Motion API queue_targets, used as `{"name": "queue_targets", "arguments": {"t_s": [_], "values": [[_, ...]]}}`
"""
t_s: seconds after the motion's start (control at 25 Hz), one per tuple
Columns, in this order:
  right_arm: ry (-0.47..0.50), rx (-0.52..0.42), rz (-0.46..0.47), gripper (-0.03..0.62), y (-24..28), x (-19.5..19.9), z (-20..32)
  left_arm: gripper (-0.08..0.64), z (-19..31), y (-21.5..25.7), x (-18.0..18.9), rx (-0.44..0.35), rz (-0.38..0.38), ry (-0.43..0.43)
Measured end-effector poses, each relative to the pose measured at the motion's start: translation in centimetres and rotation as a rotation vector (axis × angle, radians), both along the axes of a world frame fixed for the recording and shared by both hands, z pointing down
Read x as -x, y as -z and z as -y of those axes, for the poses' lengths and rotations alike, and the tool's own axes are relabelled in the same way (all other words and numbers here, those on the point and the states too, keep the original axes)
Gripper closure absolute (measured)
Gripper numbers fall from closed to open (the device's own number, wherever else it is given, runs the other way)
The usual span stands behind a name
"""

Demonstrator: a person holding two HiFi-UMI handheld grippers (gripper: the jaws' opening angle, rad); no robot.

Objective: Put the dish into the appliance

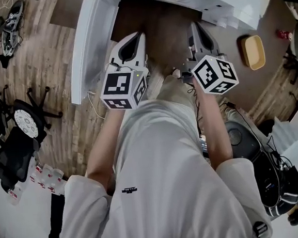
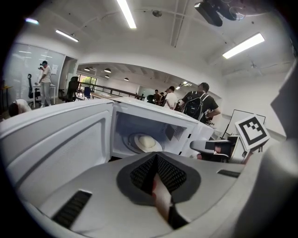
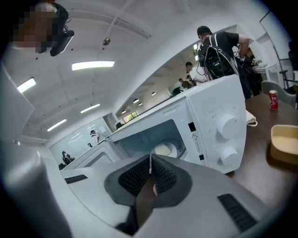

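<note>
Inside the open microwave (image 2: pixel 138 122), pale dish (image 2: pixel 147 142), seemingly on the turntable (image 2: pixel 128 142)

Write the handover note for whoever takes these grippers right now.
Left gripper: shut, empty, in front of the microwave, outside it.
Right gripper: shut, empty, also outside it.
Dish: inside the microwave, touched by neither gripper.
Door: wide open, swung to the left.
Done: the dish is in.
Left: probably just closing the door.
</note>
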State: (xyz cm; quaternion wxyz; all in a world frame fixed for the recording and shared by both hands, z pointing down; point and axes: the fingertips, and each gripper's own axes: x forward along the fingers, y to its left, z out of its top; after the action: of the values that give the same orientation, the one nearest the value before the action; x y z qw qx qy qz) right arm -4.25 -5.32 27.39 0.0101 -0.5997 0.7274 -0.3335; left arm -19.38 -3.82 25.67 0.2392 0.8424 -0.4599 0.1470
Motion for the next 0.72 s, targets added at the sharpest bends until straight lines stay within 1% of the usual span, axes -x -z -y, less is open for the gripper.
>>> {"name": "queue_targets", "arguments": {"t_s": [0.2,0.44,0.56,0.72], "values": [[0.055,-0.035,-0.105,0.577,1.5,-0.3,-0.1,0.560,0.6,1.0,0.1,-0.015,-0.007,0.007],[0.109,-0.052,-0.188,0.577,2.9,-0.1,-2.4,0.560,-0.1,2.6,1.0,-0.044,-0.022,0.013],[0.130,-0.056,-0.221,0.577,3.4,0.3,-2.9,0.560,-0.1,3.0,1.6,-0.051,-0.017,0.001],[0.145,-0.066,-0.242,0.578,4.2,-0.7,-4.0,0.560,-0.9,3.8,1.2,-0.067,-0.013,-0.020]]}}
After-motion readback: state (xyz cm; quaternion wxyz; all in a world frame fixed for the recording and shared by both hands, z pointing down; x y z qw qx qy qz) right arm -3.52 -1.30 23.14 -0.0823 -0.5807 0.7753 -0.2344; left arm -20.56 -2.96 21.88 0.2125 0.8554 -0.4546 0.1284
